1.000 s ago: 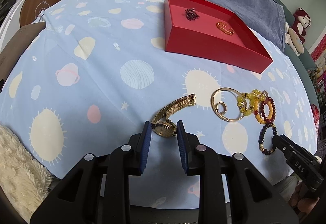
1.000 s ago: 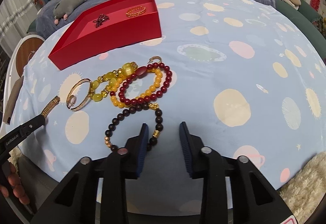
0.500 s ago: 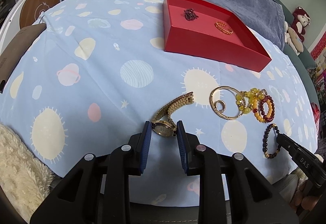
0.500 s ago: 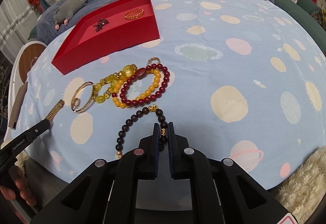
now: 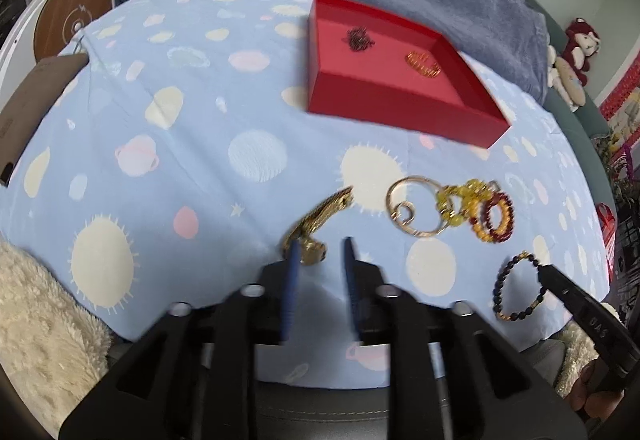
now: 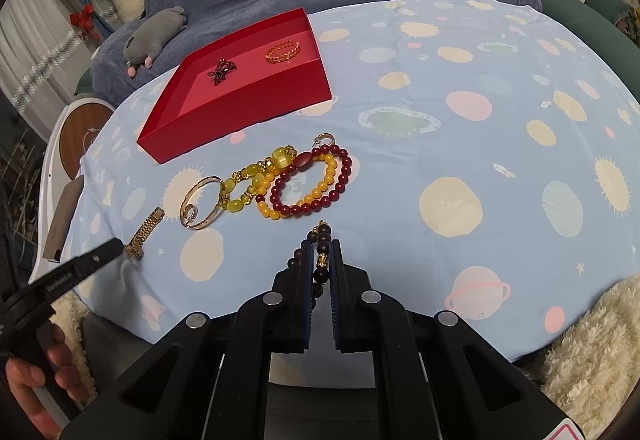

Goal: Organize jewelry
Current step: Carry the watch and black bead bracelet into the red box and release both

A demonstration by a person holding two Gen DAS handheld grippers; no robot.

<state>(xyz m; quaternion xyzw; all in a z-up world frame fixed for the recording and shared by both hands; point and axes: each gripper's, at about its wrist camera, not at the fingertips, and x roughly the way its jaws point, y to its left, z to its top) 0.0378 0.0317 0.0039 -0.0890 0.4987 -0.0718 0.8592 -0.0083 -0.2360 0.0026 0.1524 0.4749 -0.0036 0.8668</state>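
Dark bead bracelet [image 6: 320, 254] sits at the near edge of the blue cloth [image 6: 460, 128], pinched between the fingers of the right gripper [image 6: 321, 260], which is clenched on it. Gold watch [image 5: 316, 224] lies to its left, case between the parted fingers of the left gripper [image 5: 320, 260]; contact cannot be told, view blurred. Between the two, a little farther: gold bangle [image 6: 202, 206], yellow beads [image 6: 256, 180], red beads [image 6: 316, 180], clustered and touching. Red tray [image 6: 240, 108] sits far left, holding a dark red piece [image 6: 221, 72] and a gold chain [image 6: 283, 51], apart.
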